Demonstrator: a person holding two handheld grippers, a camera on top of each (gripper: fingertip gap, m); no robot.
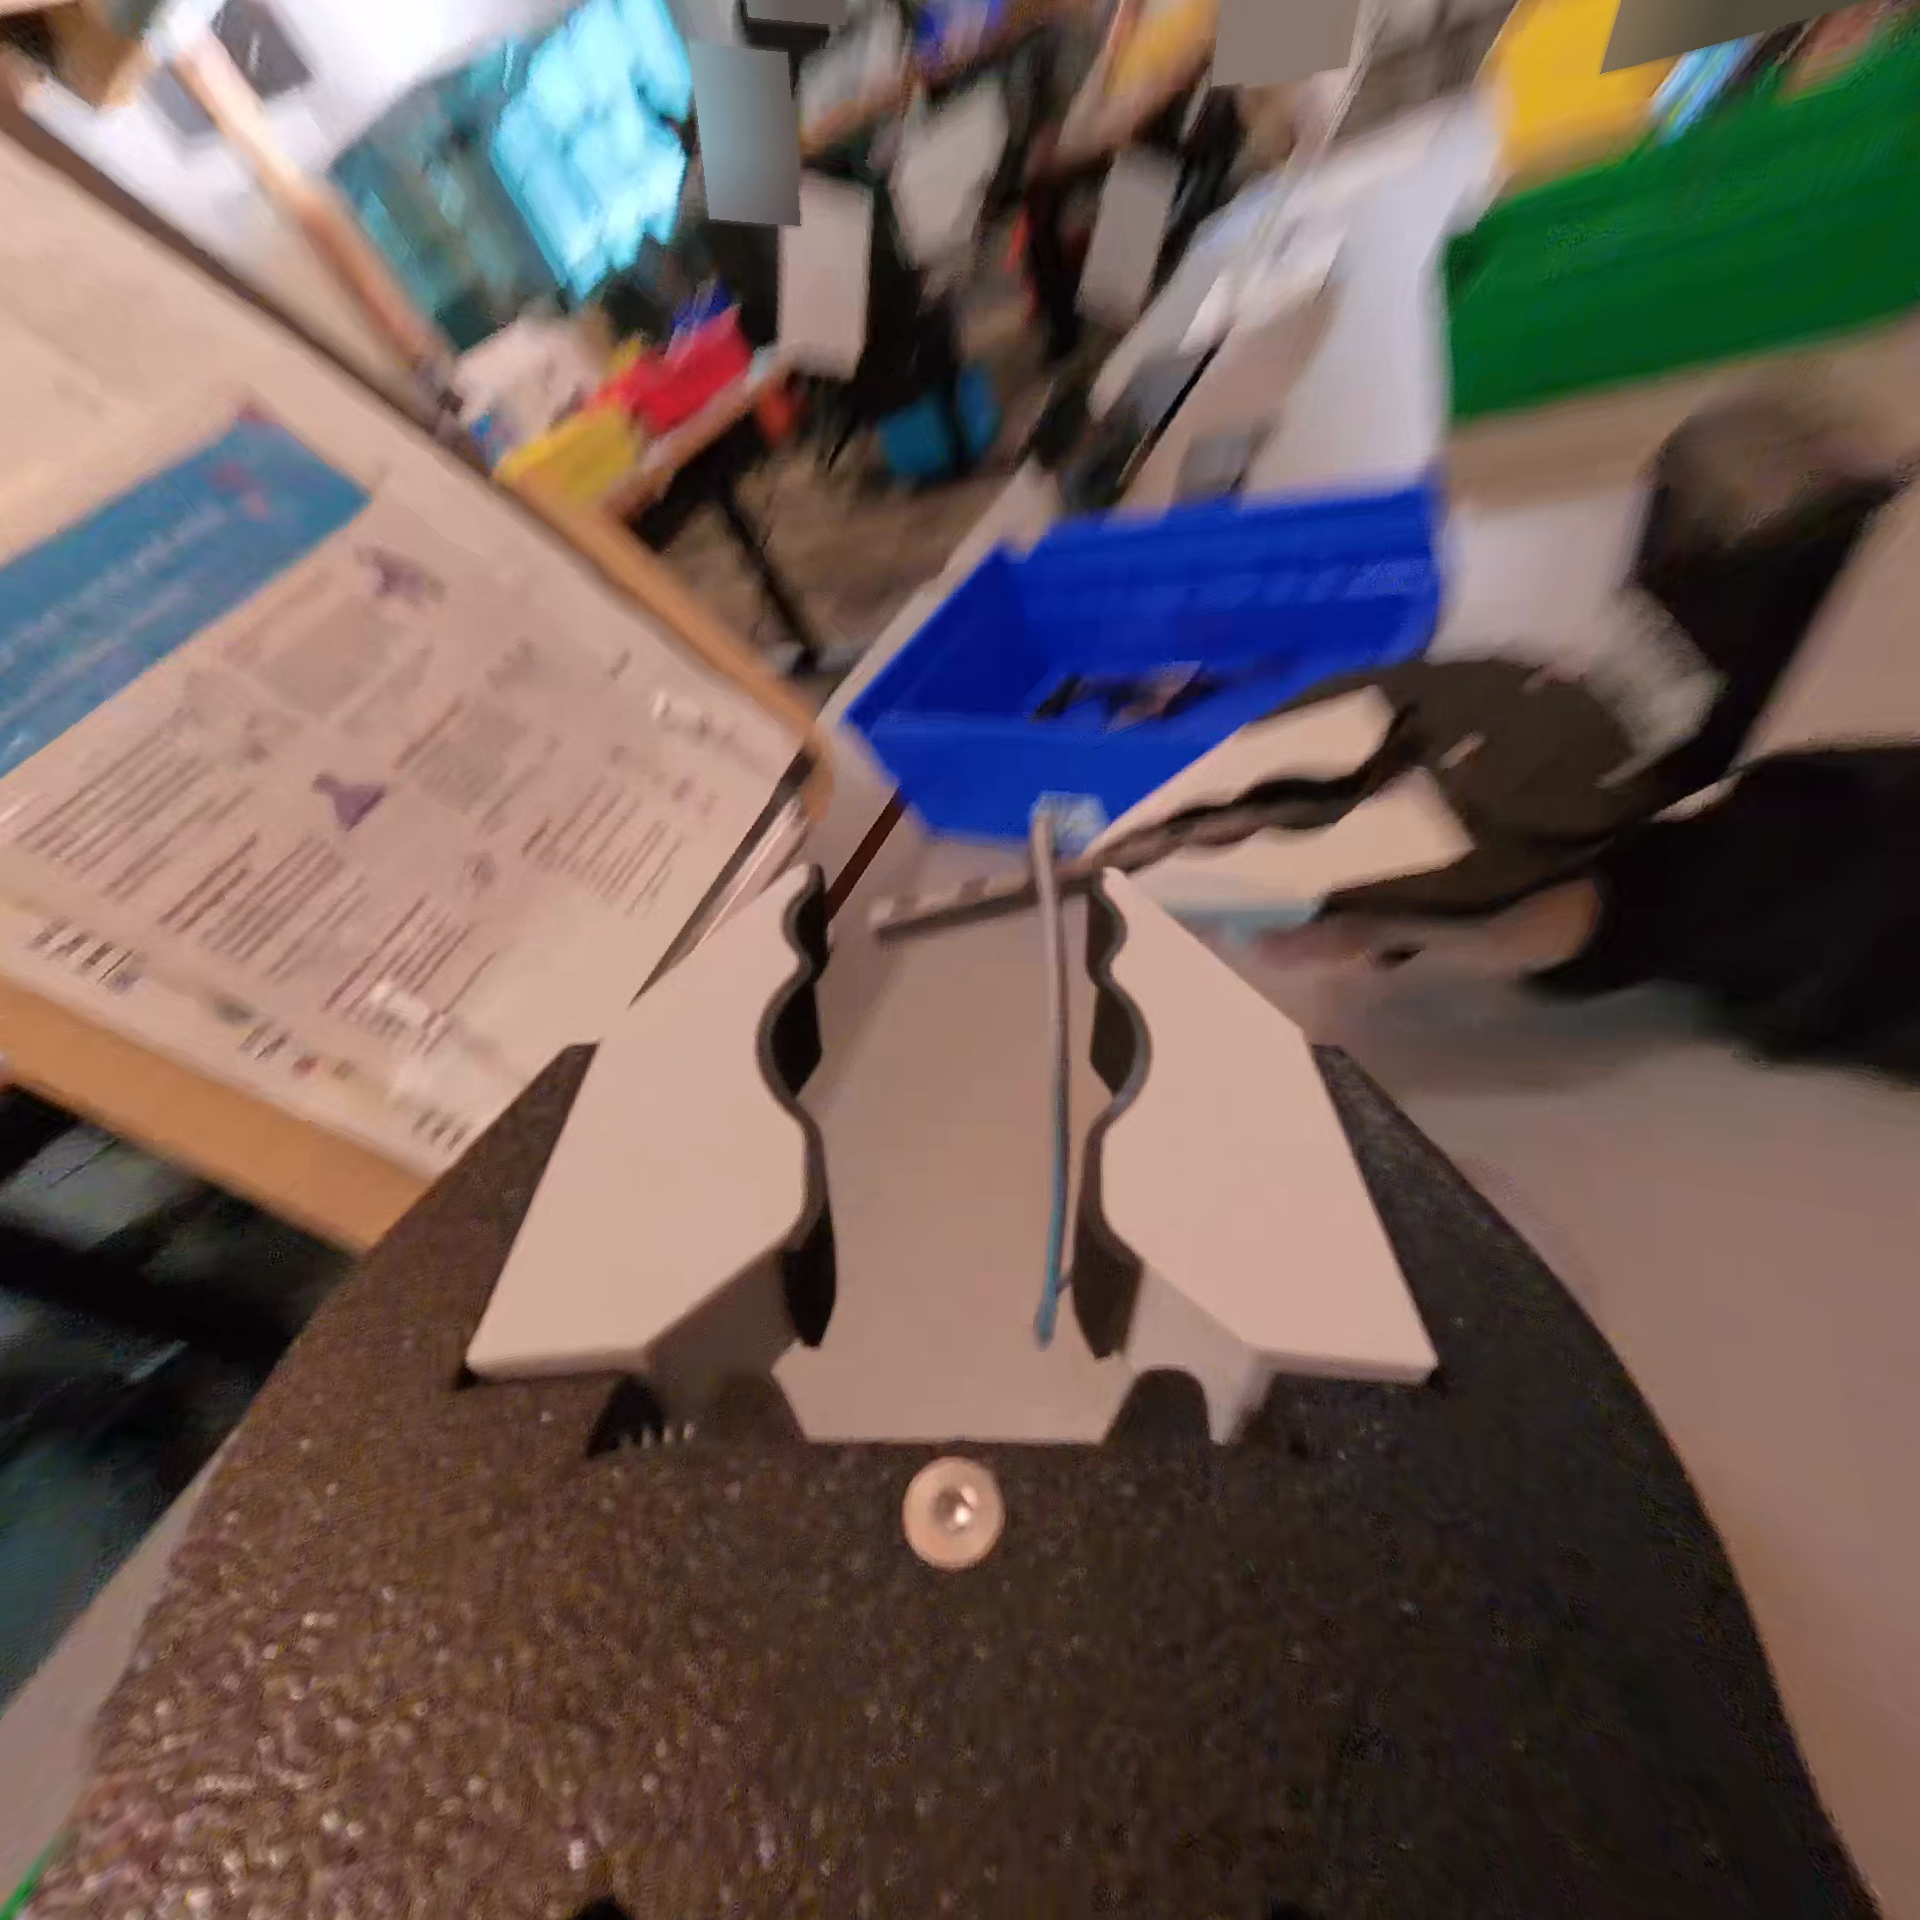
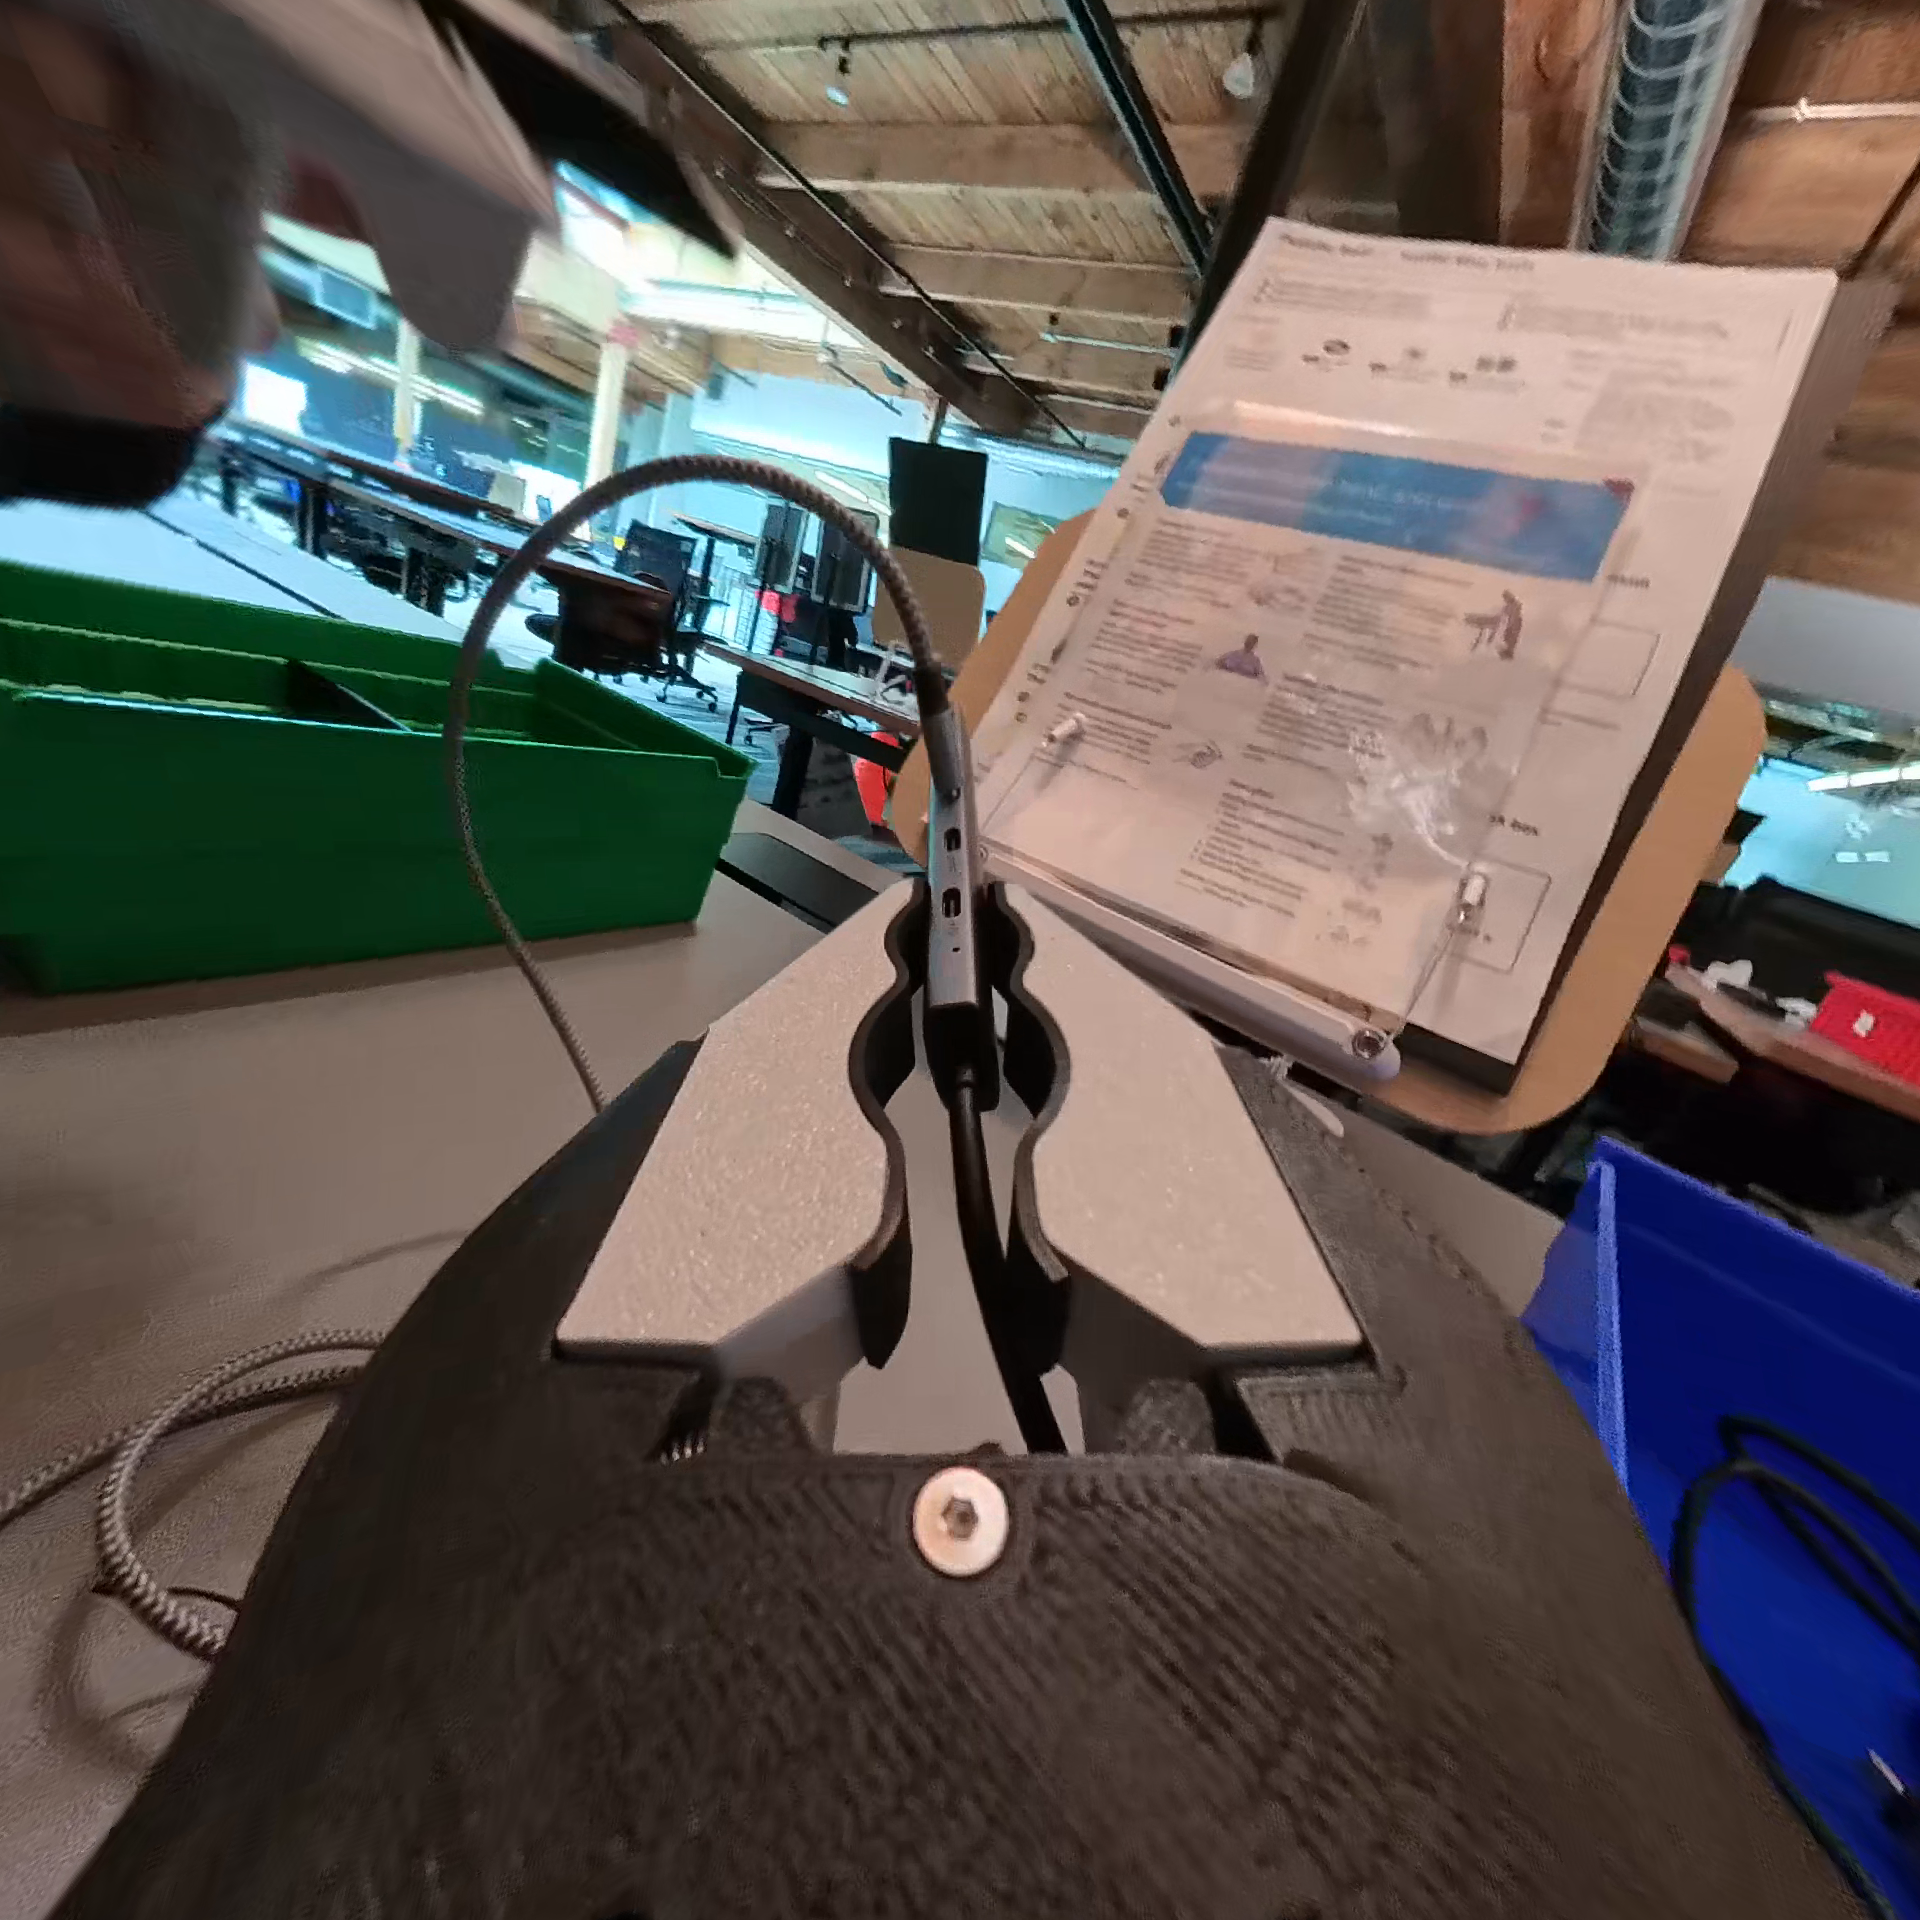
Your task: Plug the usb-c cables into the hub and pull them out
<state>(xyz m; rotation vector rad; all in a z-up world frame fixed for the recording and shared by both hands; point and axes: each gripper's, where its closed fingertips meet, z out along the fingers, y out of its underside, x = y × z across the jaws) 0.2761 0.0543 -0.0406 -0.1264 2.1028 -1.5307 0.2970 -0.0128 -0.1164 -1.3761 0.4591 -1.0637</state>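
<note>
My right tongs [image 2: 961, 940] clamp the slim grey metal hub [image 2: 952, 914] upright, its braided cable [image 2: 665, 488] arching over to the bench [image 2: 260, 1122]. My left tongs [image 1: 951, 904] gape apart, gripping nothing, a thin wire [image 1: 1058, 1091] lying between them.

No writing can be made out well enough to read. Printed text stands on a laminated instruction sheet [image 2: 1382, 665] at the upper right of the right wrist view, propped on a brown board, with a blue banner across it. The same kind of sheet [image 1: 343, 769] lies blurred at the left of the left wrist view.
</note>
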